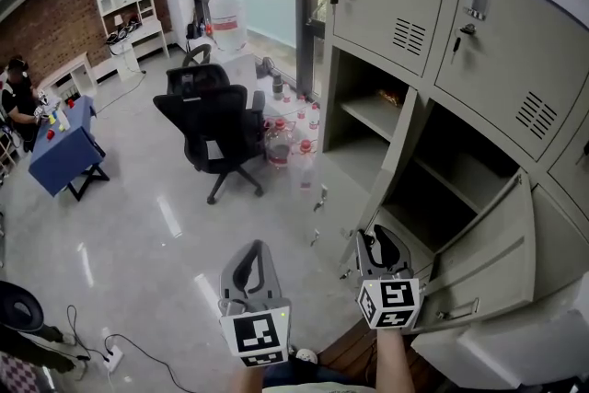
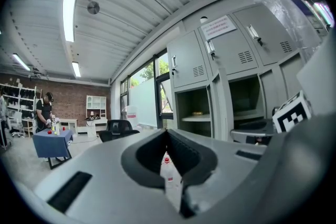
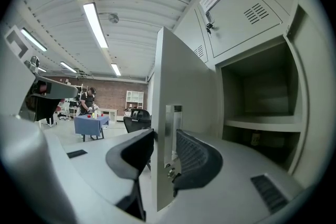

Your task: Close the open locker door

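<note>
Right gripper [image 3: 163, 140] grips the locker door [image 3: 184, 86] edge at lower centre; push steadily, no twisting. Left gripper [image 1: 255, 246] closed, empty.

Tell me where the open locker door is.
In the right gripper view, the open locker door stands edge-on between the right tool's jaws, left of the open compartment.

The locker door [image 3: 181, 86] is clamped in the right gripper [image 3: 164, 139]. The left gripper [image 1: 250, 264] is held just leftward.
</note>
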